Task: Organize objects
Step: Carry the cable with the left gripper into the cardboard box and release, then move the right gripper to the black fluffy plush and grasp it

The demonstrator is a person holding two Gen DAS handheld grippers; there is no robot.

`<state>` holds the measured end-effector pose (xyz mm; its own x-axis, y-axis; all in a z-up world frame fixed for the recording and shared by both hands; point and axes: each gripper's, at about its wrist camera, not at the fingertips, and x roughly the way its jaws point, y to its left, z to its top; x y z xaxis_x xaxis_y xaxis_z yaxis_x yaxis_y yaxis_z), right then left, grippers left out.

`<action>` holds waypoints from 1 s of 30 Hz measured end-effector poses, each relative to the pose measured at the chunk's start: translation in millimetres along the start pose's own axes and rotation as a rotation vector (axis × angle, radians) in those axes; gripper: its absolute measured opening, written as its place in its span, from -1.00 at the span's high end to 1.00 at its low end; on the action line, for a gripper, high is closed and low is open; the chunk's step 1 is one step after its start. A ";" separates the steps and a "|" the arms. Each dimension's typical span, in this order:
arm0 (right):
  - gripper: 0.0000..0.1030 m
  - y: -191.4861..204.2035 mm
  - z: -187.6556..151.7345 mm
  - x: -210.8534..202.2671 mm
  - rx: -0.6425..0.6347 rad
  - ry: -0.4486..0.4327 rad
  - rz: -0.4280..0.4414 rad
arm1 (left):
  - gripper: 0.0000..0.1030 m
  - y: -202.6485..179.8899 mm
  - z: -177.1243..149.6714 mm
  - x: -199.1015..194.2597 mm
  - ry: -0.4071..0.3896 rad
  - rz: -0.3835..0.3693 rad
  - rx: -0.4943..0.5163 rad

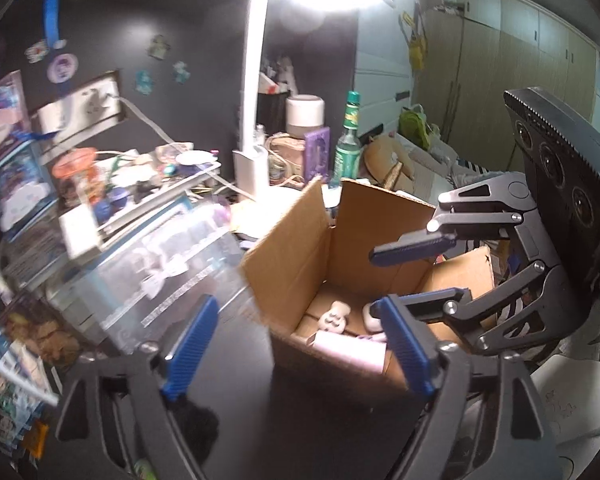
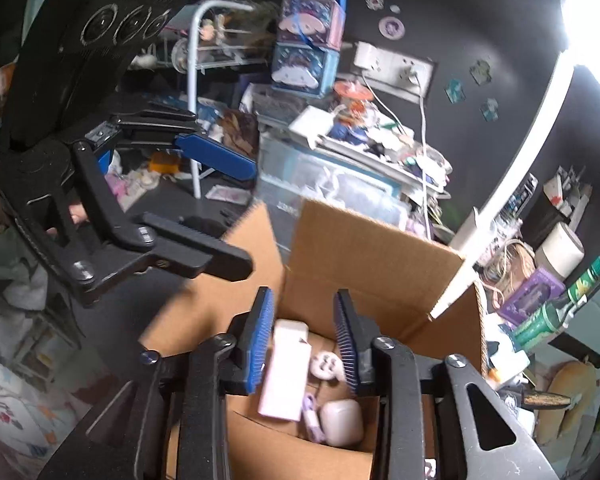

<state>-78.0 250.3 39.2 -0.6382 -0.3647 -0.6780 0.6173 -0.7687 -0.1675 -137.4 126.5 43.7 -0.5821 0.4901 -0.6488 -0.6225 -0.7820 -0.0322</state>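
An open cardboard box (image 1: 296,240) (image 2: 372,260) stands on the dark desk. Inside lie a pale pink rectangular case (image 1: 352,350) (image 2: 284,372), a small white round piece (image 1: 334,318) (image 2: 326,364), a white earbud case (image 2: 342,420) and a purple cable (image 2: 312,412). My left gripper (image 1: 300,344) (image 2: 250,220) is open wide at the box's near-left corner, holding nothing. My right gripper (image 2: 303,340) (image 1: 380,280) hangs open over the box. The pink case lies below its pads, apart from them.
A clear plastic bin (image 1: 160,272) topped with clutter stands left of the box. A white lamp (image 1: 254,120) and a green bottle (image 1: 348,148) (image 2: 560,308) stand behind it. A hand (image 2: 76,212) grips the left tool. Bare dark desk (image 1: 240,360) lies in front.
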 end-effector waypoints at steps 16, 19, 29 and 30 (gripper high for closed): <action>-0.60 124.7 45.3 45.1 -0.122 -0.018 0.172 | -0.99 77.6 -105.6 -94.6 -0.068 0.177 -0.183; -0.73 144.1 43.5 63.9 -0.089 0.003 0.238 | -0.99 89.8 -126.2 -102.9 -0.083 0.196 -0.228; -0.73 131.3 13.3 182.4 0.216 0.075 0.114 | -0.99 124.9 -173.2 -97.6 -0.046 0.245 -0.367; -0.73 126.9 14.0 190.1 0.235 0.072 0.103 | -0.99 126.9 -175.2 -96.5 -0.041 0.247 -0.372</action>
<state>-127.4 76.1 -100.9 -0.5378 -0.4157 -0.7335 0.5484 -0.8333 0.0702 -68.5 -87.5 -31.0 -0.7146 0.2801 -0.6410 -0.2358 -0.9592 -0.1562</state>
